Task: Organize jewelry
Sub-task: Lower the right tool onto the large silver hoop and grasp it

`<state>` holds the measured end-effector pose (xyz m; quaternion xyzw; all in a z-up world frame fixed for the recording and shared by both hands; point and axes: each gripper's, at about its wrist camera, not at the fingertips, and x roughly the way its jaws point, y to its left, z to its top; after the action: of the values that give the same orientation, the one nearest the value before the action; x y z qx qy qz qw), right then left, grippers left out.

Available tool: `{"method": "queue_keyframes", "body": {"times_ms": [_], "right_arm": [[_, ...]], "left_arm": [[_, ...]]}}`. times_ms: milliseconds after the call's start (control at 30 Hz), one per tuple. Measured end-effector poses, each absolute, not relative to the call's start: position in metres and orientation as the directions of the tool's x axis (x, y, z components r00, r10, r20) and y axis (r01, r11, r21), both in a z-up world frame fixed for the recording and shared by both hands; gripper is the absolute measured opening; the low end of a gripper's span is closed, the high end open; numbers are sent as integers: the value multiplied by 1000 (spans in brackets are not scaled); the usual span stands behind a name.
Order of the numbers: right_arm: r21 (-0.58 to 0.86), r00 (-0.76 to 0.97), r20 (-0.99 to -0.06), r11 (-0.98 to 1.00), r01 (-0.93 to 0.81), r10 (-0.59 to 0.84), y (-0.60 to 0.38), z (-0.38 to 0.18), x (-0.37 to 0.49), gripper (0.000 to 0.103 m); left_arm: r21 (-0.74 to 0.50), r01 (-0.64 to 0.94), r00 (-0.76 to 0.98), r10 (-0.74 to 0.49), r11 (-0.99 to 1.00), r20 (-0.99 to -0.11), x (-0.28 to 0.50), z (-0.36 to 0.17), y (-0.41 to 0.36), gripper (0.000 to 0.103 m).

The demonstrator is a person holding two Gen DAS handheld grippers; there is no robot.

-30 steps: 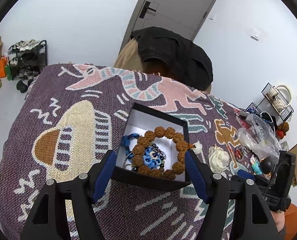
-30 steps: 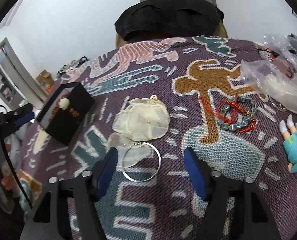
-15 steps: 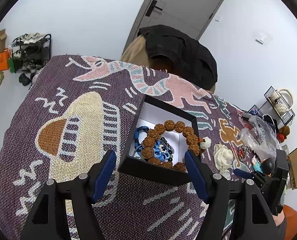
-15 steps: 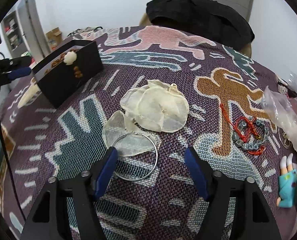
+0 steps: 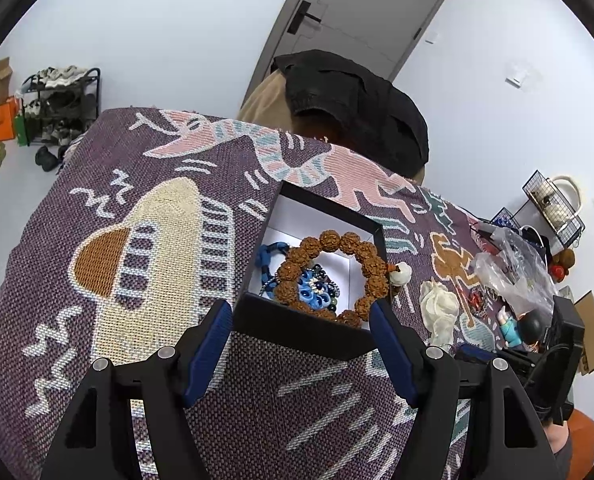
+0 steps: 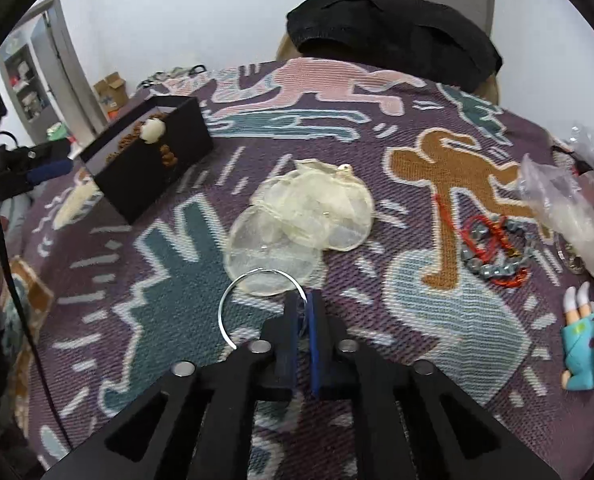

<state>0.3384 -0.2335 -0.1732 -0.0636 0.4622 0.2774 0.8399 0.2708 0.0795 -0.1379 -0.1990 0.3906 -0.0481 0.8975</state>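
Nearest, the right gripper point(image 6: 304, 312) has its jaws pressed together on the right side of a thin silver bangle point(image 6: 233, 300), which lies on the purple patterned blanket point(image 6: 417, 360) covering the surface. Just past the bangle, and overlapping its far edge, sits a pile of sheer cream organza pouches point(image 6: 309, 216). To the right of them lies a grey-beaded bracelet tangled with red cord point(image 6: 493, 252), and further right a crumpled clear plastic bag point(image 6: 569, 204) and a small figurine point(image 6: 581, 352) at the edge.

On the other side, the left gripper point(image 5: 301, 340) has its jaws spread wide — the near wall of the open black jewelry box point(image 5: 301, 328) sits between them, though I can't tell whether the pads touch it. Inside the white-lined box rests a brown seed-bead bracelet point(image 5: 329, 276), its pale bead hanging over the right rim, ringing a cluster of blue beads point(image 5: 313, 296). Beyond the surface, a black garment point(image 5: 357, 108) drapes over a chair, with a grey door point(image 5: 357, 12) behind.
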Motion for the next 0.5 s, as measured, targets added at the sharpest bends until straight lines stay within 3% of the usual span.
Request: {"method": "queue_keyframes", "body": {"times_ms": [33,100,467,500], "right_arm": [[156,417,-809,836,-526,413,-234,-172,337,65],[153,441,-792,836,-526,423,-234,-168,333,77],[54,429,-831,819,-571,354,-205,-183,328,77],[61,426,-832,822,-566,355,-207,-182,330,71]], "left_arm": [[-398,-74,691,-241,914,-682,270,-139,81,72],[-404,-79,692,-241,911,-680,270,-139,83,72],[-407,-93,696,-233,909,-679,265,-141,89,72],[-409,-94,696,-234,908,-679,265,-141,89,72]]}}
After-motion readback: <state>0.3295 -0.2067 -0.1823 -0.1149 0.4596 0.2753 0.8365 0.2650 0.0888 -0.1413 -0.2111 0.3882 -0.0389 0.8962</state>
